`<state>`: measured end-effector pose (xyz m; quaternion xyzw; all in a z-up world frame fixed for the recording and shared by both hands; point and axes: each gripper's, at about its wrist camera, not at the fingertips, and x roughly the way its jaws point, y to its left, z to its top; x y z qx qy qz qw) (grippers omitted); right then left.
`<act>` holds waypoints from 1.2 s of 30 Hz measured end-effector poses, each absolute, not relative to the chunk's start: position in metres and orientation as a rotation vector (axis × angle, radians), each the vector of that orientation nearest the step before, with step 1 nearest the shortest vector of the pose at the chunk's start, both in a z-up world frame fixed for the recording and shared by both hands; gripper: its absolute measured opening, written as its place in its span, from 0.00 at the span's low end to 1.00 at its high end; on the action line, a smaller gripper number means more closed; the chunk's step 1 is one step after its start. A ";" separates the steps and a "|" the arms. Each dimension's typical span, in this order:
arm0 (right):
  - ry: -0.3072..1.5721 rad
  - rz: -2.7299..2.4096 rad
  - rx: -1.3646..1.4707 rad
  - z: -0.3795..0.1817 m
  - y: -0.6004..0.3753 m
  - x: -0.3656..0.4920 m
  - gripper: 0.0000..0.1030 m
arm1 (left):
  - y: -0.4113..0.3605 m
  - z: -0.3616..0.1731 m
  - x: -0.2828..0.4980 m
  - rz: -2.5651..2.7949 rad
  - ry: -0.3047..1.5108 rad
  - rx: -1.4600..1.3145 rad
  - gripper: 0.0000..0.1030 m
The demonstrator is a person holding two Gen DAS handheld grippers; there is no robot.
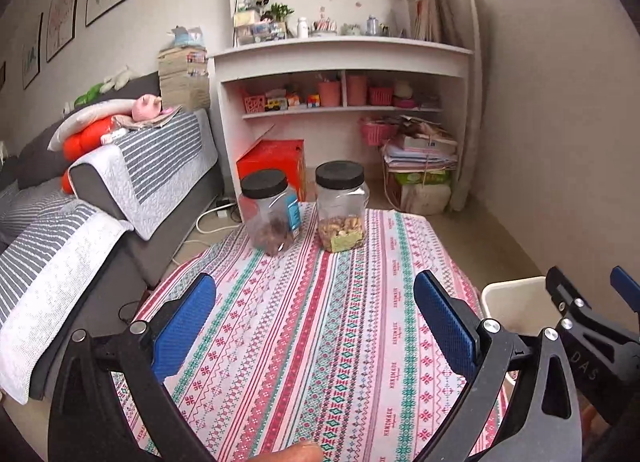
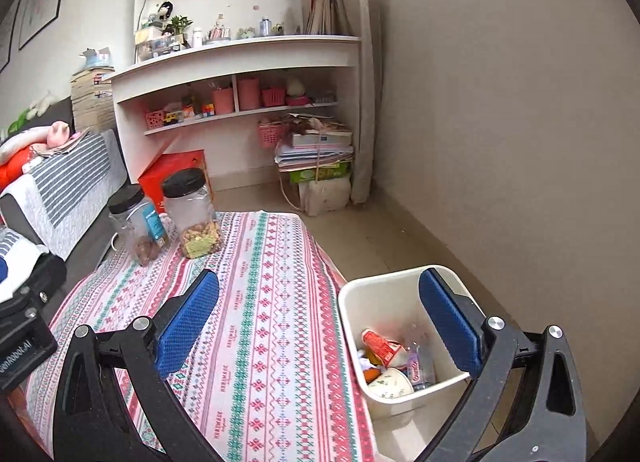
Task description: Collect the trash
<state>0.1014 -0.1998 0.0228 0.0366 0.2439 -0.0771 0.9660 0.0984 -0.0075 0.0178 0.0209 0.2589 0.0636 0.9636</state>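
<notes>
- Left wrist view: the left gripper (image 1: 314, 326) hangs over the patterned tablecloth (image 1: 320, 342) with its blue pads spread wide and nothing between them. Two jars (image 1: 304, 206) stand at the far end of the cloth, and no loose trash shows on it. The white bin (image 1: 516, 302) peeks in at the right edge, just off the table, partly hidden behind the right gripper (image 1: 592, 294), whose jaw gap I cannot judge from here.
- Right wrist view: the right gripper (image 2: 320, 322) is also spread wide and empty, one pad over the cloth, the other over the bin (image 2: 352, 326). The bin sits on the floor against the table's right side and holds the trash (image 2: 394, 358): a red wrapper, a paper cup, what may be clear plastic.
- The bin lies to the right, so the right hand is nearer.
</notes>
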 end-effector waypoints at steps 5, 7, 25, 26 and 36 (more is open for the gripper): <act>0.502 -0.137 0.089 0.020 -0.196 0.108 0.93 | -0.004 0.013 0.104 0.133 0.544 0.035 0.93; 0.496 -0.129 0.091 0.021 -0.196 0.107 0.93 | -0.006 0.013 0.104 0.129 0.547 0.035 0.93; 0.425 -0.133 0.080 0.029 -0.203 0.096 0.93 | -0.014 0.015 0.100 0.080 0.535 -0.009 0.93; 0.426 -0.135 0.079 0.029 -0.203 0.096 0.93 | -0.013 0.016 0.099 0.081 0.533 -0.012 0.93; 0.430 -0.138 0.078 0.030 -0.203 0.096 0.93 | -0.015 0.019 0.097 0.070 0.532 -0.022 0.93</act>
